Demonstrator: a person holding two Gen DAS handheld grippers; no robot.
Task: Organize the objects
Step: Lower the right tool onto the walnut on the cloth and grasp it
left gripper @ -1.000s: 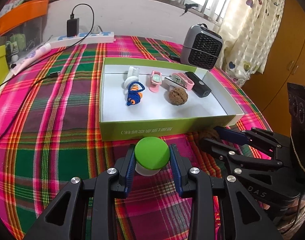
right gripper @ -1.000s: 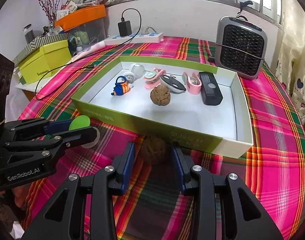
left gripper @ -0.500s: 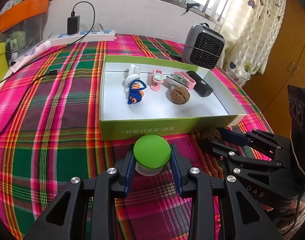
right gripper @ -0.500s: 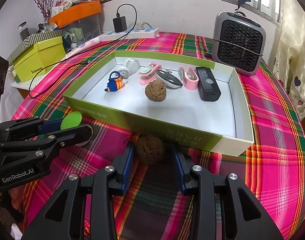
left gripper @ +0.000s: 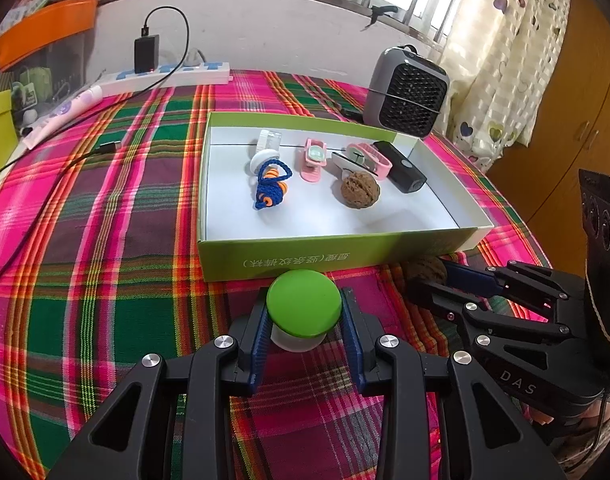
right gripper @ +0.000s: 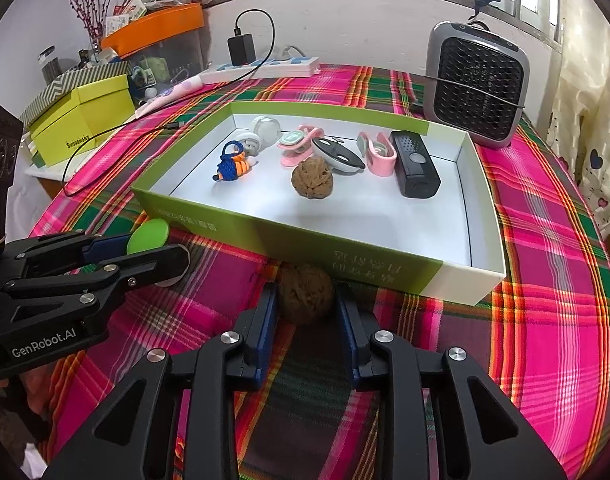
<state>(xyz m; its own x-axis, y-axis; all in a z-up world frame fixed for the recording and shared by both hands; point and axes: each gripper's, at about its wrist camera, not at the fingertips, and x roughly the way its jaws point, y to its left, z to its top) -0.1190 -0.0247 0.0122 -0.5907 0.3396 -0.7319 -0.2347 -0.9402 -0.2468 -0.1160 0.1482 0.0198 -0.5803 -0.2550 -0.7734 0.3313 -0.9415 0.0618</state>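
My left gripper [left gripper: 305, 322] is shut on a small white jar with a green lid [left gripper: 303, 304], held just in front of the green box [left gripper: 345, 254]. My right gripper [right gripper: 305, 304] is shut on a brown walnut [right gripper: 306, 298], also close to the box's near wall [right gripper: 345, 252]. Inside the box lie a second walnut [left gripper: 360, 190], a blue and orange knitted charm [left gripper: 271, 186], two pink clips [left gripper: 315, 154], a black remote [left gripper: 401, 166] and a small white jar [left gripper: 265, 152]. The right gripper shows in the left wrist view [left gripper: 429, 276], the left in the right wrist view [right gripper: 161, 248].
A grey fan heater [left gripper: 405, 96] stands behind the box. A power strip with charger and cable [left gripper: 165, 74] lies at the back. A yellow-green box [right gripper: 81, 120] and an orange bin [right gripper: 153, 28] are at the far left. Plaid cloth covers the table [left gripper: 105, 240].
Both grippers have lifted a little with their objects and edged toward the box; the views now sit higher over the table.
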